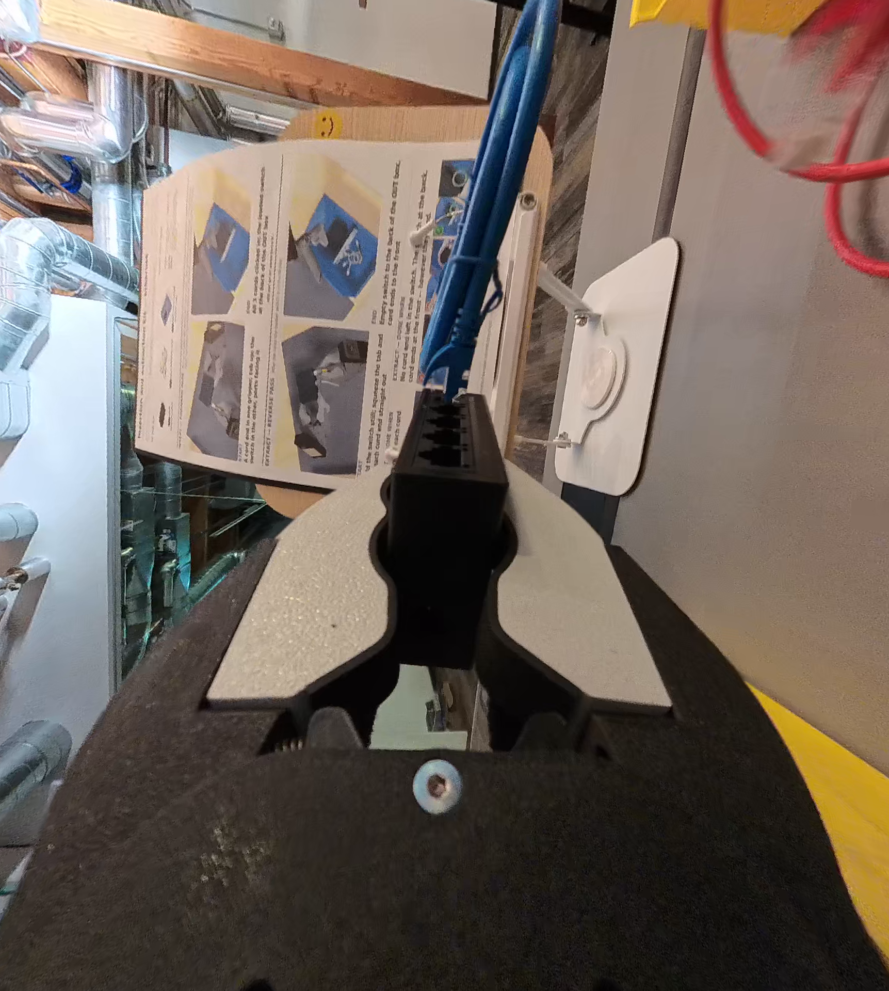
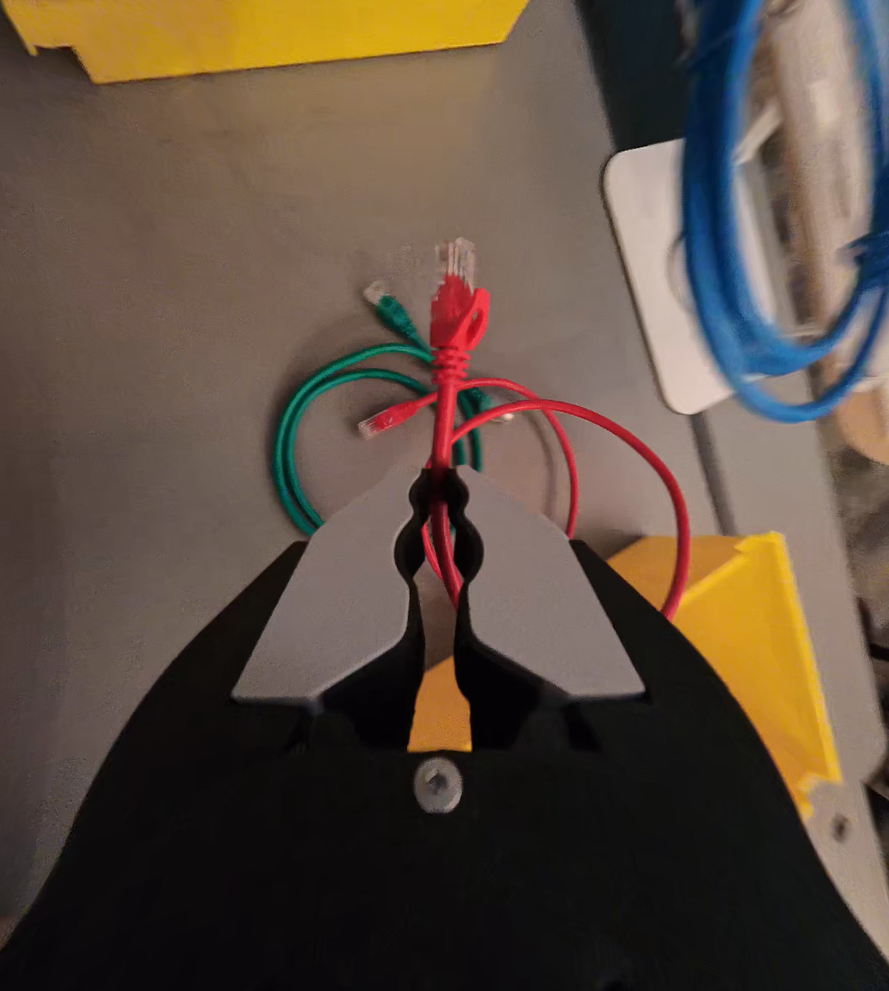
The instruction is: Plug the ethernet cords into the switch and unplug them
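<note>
Black switch (image 1: 447, 515) clamped in left fingers (image 1: 324, 579), blue cord (image 1: 490, 214) plugged in; right fingers (image 2: 356, 579) pinch red cord (image 2: 450, 375).

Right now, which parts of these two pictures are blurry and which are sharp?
Left wrist view: the switch and blue cord are fairly sharp; the red cord at top right is smeared, and the wide lens bends the edges. Right wrist view: softer and dimmer overall; the blue cord is streaked, while the held red cord and green cord are only slightly soft.
</note>
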`<state>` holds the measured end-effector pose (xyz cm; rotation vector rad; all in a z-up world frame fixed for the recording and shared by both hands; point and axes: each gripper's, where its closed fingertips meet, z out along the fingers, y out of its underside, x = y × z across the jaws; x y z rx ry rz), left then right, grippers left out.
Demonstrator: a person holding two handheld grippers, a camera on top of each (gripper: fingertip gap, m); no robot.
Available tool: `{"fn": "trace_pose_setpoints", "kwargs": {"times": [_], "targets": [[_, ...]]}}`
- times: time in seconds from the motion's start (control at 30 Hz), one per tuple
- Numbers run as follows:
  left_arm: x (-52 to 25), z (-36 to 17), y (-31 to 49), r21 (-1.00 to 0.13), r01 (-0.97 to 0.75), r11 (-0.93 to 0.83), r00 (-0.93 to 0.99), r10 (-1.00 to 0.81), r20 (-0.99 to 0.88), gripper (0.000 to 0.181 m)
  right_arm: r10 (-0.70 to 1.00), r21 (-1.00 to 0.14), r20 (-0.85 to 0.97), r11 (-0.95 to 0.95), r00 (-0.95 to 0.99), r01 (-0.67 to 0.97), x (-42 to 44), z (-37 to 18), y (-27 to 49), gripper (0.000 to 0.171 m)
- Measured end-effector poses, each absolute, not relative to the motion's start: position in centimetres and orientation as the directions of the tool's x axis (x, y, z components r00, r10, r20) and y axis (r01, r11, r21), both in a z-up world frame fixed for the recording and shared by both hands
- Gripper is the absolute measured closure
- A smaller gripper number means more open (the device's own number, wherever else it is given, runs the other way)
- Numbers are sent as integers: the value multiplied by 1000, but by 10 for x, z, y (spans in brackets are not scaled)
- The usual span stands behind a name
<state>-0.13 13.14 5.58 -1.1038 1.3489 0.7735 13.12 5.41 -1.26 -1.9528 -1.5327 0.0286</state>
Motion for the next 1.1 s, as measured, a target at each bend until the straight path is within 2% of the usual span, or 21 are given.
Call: {"fn": "trace_pose_setpoints", "kwargs": {"times": [0.2,0.4,0.93,1.1], "targets": [[19,45,127,-150,-915,373,86,-185,-979,151,803,-488,476,-98,358,867,134,24,55,165],[42,29,121,-128,-906,404,37,-224,-974,151,777,-423,505,-159,377,892,142,11,66,164],[63,15,112,-110,-891,441,-9,-258,-966,151,750,-379,490,-275,444,883,140,-6,76,164],[63,12,112,-88,-895,437,-31,-257,-966,151,749,-345,523,-250,406,905,141,-8,77,164]]}}
